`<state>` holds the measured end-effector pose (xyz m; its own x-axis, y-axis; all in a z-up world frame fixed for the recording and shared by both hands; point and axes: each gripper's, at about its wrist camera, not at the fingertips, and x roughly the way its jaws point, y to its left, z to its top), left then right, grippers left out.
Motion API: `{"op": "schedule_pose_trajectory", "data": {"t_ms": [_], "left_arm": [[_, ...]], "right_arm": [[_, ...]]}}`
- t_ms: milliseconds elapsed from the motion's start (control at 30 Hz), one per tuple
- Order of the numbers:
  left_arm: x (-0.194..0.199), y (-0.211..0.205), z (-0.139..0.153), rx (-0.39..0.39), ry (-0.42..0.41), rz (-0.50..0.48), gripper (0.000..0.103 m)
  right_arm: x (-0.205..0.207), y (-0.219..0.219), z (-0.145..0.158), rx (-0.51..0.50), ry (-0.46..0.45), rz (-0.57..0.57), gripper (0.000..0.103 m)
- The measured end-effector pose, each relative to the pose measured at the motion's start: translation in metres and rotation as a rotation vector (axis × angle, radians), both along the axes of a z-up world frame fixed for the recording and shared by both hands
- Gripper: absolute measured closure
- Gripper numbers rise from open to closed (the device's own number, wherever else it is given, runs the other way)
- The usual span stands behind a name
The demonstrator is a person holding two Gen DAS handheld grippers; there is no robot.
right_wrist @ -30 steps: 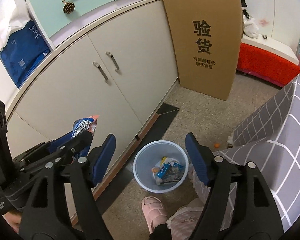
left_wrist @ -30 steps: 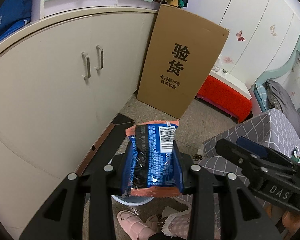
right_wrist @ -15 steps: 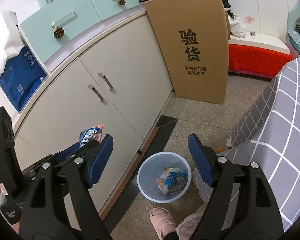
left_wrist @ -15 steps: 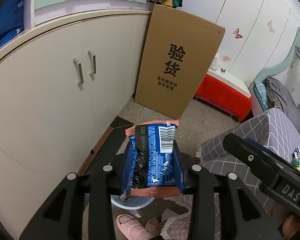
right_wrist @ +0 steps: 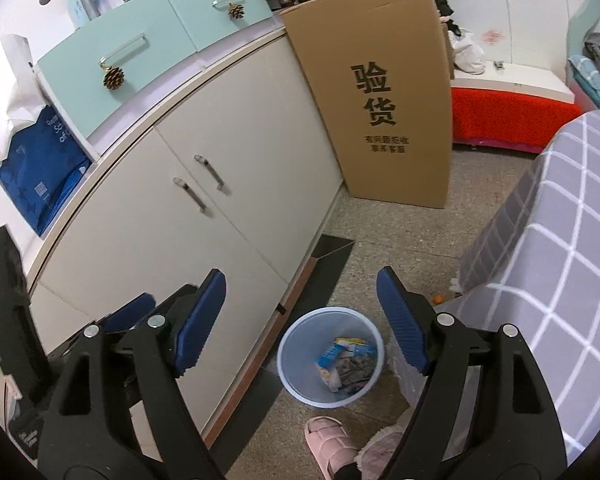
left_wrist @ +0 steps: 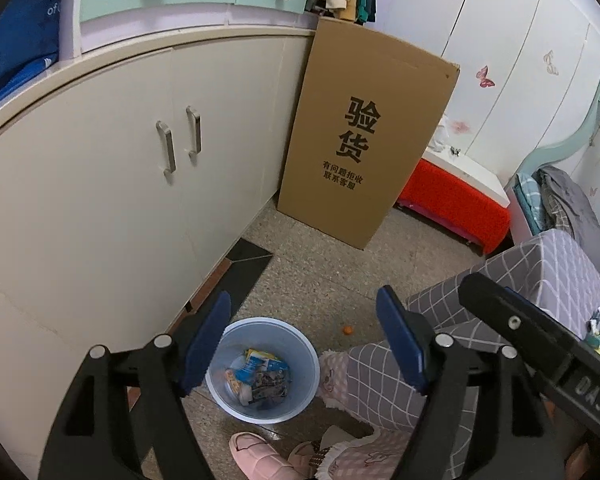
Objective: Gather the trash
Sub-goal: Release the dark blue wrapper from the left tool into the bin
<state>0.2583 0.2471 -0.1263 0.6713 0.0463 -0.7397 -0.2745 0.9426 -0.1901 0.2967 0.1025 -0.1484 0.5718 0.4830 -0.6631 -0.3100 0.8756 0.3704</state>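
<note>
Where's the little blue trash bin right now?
The blue bin stands on the floor low in both wrist views, beside the base of the cream cabinet, just ahead of a pink slipper, with wrappers inside.

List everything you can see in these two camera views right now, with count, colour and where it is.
Bin: one, pale blue, on the floor by the cupboard.
Wrappers: several, mostly blue, inside the bin.
Cupboard: one, cream, two handled doors, left.
Drawers: two, mint green, pinecones hanging from the handles, above the cupboard.
Cardboard box: one, brown, black lettering, upright beside the cupboard.
Bench: one, red, behind the box.
Checked cloth: one, grey, right.
Slipper: one, pink, bottom edge.
Left tongs: black, blue pads, just opened, empty.
Right tongs: same, open, empty.
</note>
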Motion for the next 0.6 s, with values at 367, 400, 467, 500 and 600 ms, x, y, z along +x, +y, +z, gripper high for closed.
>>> {"op": "schedule_pose_trajectory", "data": {"t_ms": [367, 400, 467, 500, 600], "left_arm": [[-0.021, -0.083, 0.061, 0.061, -0.097, -0.193, 0.029], [-0.022, -0.093, 0.064, 0.063, -0.1, -0.214, 0.029], [-0.021, -0.116, 0.072, 0.059, -0.109, -0.262, 0.029], [-0.02, -0.13, 0.076, 0.054, -0.109, -0.289, 0.029], [-0.015, -0.174, 0.083, 0.051, -0.102, -0.386, 0.029]], "right_arm": [[-0.033, -0.079, 0.068, -0.056, -0.029, -0.083, 0.026], [-0.036, -0.092, 0.075, -0.069, -0.032, -0.096, 0.026], [-0.041, -0.115, 0.085, -0.095, -0.044, -0.125, 0.026], [-0.043, -0.13, 0.09, -0.106, -0.042, -0.134, 0.026], [-0.047, -0.171, 0.1, -0.145, -0.05, -0.179, 0.026]]}}
